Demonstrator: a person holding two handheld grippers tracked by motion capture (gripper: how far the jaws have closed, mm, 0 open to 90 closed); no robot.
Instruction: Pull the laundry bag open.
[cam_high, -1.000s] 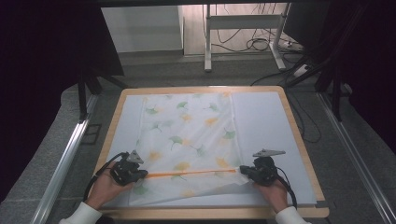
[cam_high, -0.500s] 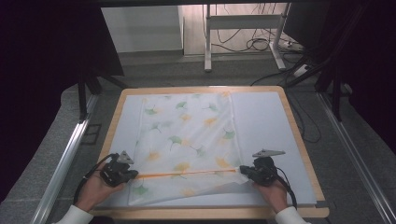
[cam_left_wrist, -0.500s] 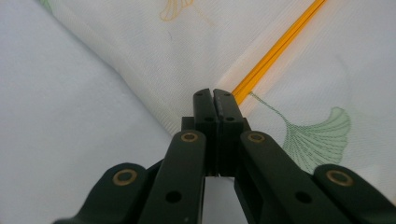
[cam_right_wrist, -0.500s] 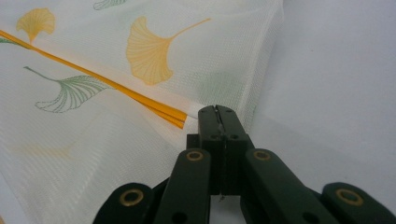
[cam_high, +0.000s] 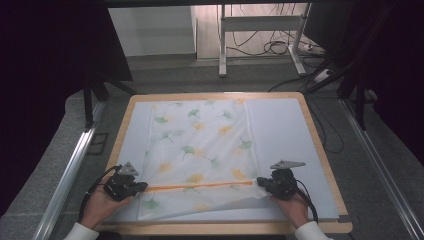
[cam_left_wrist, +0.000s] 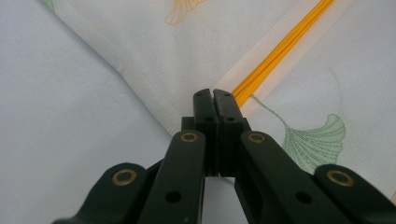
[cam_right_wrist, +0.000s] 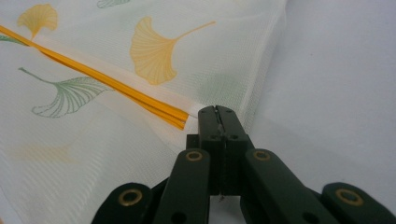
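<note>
Cloth: a thin white cloth (cam_high: 200, 155) printed with green and yellow ginkgo leaves lies spread on the pale surface (cam_high: 285, 125), towards its left and middle; its near part is folded over along an orange stripe (cam_high: 200, 185).
Orange stripe: runs straight across between the two grippers, drawn taut.
Left gripper: the left gripper (cam_high: 142, 186) sits at the stripe's left end, near the person's edge of the surface; in the left gripper view its jaws are pressed together on the cloth's edge (cam_left_wrist: 215, 100).
Right gripper: the right gripper (cam_high: 260, 182) sits at the stripe's right end; in the right gripper view its jaws are closed on the cloth just beside the stripe's end (cam_right_wrist: 217, 116).
Hands: a hand (cam_high: 97, 207) holds the left gripper, another hand (cam_high: 295, 210) the right, both entering from the bottom.
Surface: wooden-framed, bare pale sheet to the right of the cloth.
</note>
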